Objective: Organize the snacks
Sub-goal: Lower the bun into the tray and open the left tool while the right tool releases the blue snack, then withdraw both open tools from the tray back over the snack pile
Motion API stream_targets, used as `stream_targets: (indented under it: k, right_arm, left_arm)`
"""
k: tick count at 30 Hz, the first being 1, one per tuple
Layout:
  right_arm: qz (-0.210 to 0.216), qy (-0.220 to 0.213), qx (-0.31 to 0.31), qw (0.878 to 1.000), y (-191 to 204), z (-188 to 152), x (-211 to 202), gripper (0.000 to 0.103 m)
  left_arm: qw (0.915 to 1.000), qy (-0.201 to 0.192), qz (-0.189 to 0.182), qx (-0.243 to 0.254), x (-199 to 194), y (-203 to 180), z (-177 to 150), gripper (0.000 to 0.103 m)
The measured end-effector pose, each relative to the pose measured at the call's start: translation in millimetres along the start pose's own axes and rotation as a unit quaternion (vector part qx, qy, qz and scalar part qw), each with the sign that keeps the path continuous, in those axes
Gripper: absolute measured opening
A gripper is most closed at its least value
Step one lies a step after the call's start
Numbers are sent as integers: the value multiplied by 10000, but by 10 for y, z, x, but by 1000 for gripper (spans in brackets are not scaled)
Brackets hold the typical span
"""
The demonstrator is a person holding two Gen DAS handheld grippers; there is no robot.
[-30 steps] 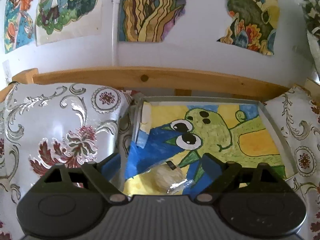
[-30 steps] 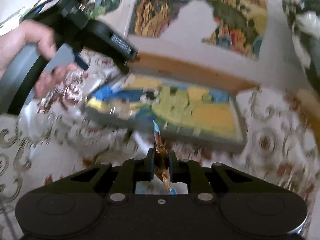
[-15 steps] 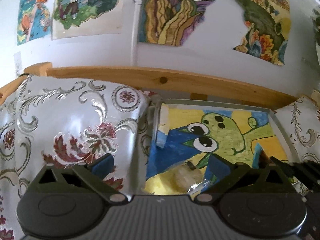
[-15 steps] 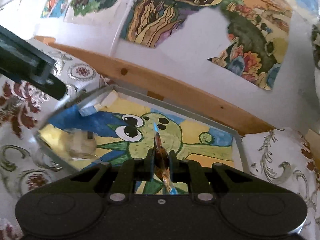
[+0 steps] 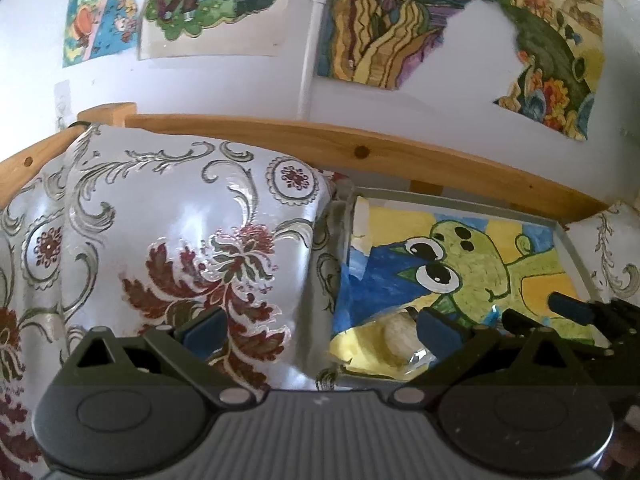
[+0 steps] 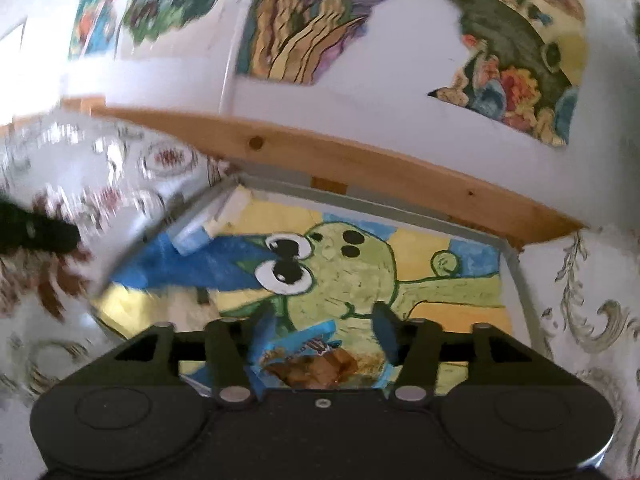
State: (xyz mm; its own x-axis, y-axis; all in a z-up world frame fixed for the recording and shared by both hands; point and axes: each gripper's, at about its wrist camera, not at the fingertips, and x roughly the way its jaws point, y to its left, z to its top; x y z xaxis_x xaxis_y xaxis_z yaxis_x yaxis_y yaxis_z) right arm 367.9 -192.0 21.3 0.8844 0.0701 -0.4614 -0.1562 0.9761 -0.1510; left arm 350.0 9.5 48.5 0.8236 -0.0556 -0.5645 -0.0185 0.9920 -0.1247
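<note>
While right gripper [image 6: 326,330] gapes, snack packet [image 6: 310,360] lies in tray [image 6: 520,280].

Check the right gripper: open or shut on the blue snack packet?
Open. The right gripper has its fingers spread, and the blue snack packet lies loose between them on the tray.

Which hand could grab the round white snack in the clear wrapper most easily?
Left. The round white snack in the clear wrapper lies just inside the open fingers of the left gripper, in the grey tray with the frog drawing. The right gripper is open around the blue-wrapped brown snack instead.
</note>
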Motion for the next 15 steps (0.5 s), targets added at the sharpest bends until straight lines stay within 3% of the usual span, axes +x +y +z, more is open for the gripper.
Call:
stream_targets:
  k: [10, 15]
  right_arm:
    - [160, -677, 478, 9964, -169, 24, -842, 99]
    - [150, -1069, 543, 9927, -189, -102, -1411, 102]
  left_arm:
    - [9988, -325, -102, -341, -407, 85, -82, 102]
    - [9978, -570, -168, -306, -693, 71, -219, 103]
